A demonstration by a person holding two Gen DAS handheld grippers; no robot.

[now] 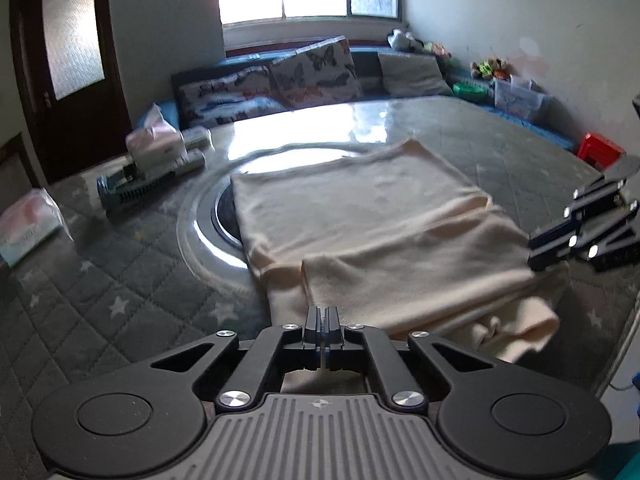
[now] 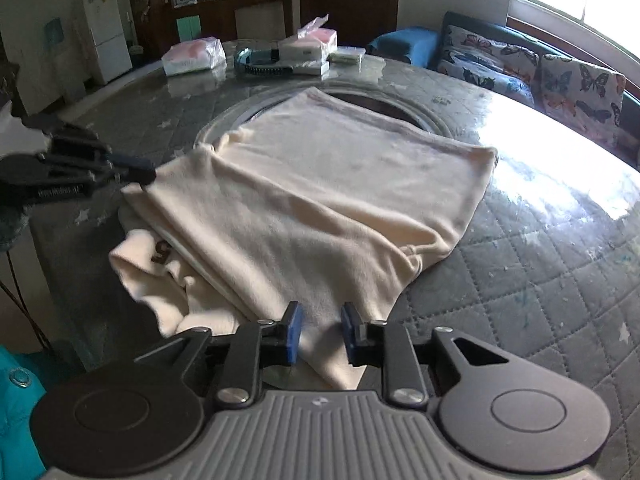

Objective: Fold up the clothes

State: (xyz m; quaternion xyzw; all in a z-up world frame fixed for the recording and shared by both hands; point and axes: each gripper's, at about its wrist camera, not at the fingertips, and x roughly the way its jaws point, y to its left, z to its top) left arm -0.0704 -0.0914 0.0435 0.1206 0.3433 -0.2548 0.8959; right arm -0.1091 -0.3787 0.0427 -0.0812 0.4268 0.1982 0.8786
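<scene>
A cream garment lies partly folded on the quilted table, with a folded-over layer on top; it also shows in the right wrist view. My left gripper is shut at the garment's near edge, its jaws pressed together; whether cloth is pinched between them is hidden. In the right wrist view the left gripper touches the garment's left corner. My right gripper is open, its blue pads astride the garment's near edge. In the left wrist view the right gripper sits at the garment's right edge.
A round glass turntable lies under the garment's far part. Tissue packs and boxes and a dark fan-like item stand at the table's far side. A sofa with butterfly cushions is behind. A red stool stands at right.
</scene>
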